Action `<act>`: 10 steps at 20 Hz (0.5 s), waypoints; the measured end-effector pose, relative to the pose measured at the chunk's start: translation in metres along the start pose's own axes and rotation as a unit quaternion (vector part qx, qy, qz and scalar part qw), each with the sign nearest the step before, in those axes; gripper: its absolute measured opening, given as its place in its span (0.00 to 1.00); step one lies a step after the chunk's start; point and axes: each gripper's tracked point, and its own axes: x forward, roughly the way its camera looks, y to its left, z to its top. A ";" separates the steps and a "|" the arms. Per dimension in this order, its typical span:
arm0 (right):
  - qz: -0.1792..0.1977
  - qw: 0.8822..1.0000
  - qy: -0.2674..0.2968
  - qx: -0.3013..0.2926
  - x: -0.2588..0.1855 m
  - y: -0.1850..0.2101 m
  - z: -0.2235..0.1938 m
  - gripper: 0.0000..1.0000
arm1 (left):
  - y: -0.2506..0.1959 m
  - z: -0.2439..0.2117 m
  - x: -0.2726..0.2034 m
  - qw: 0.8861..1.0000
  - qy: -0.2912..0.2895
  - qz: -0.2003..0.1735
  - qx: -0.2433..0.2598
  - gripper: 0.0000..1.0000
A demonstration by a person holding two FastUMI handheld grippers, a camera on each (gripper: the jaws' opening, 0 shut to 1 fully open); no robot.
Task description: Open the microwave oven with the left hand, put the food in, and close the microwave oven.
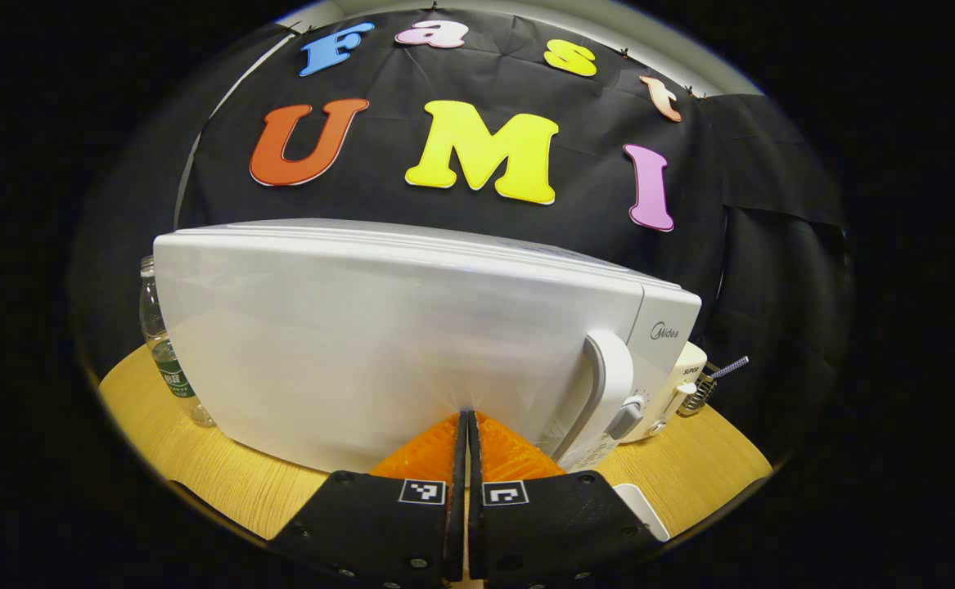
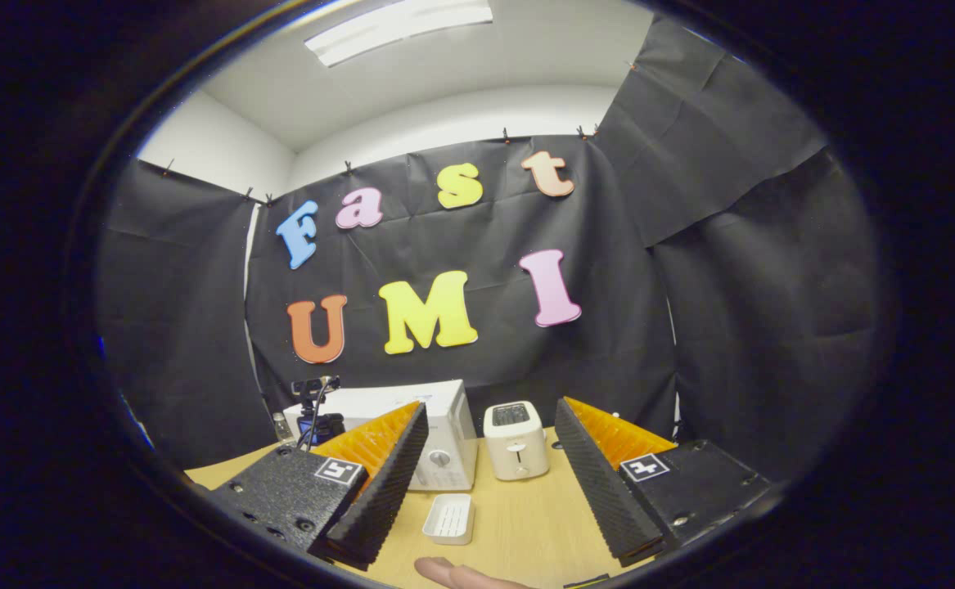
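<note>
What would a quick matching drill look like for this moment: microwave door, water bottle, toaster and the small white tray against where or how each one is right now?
Things:
1. microwave door
2. water bottle
3. toaster
4. small white tray

Places or states:
A. on the table in front of the microwave and toaster
B. closed, with the left gripper shut right in front of it
C. standing just right of the microwave in the right gripper view
D. standing at the microwave's left end in the left gripper view

Pairs: 1-B, 2-D, 3-C, 4-A
</note>
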 end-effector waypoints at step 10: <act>-0.005 1.000 -0.003 -0.001 -0.035 0.002 0.014 0.99 | -0.034 0.078 -0.158 0.995 -0.090 -0.017 0.036 0.96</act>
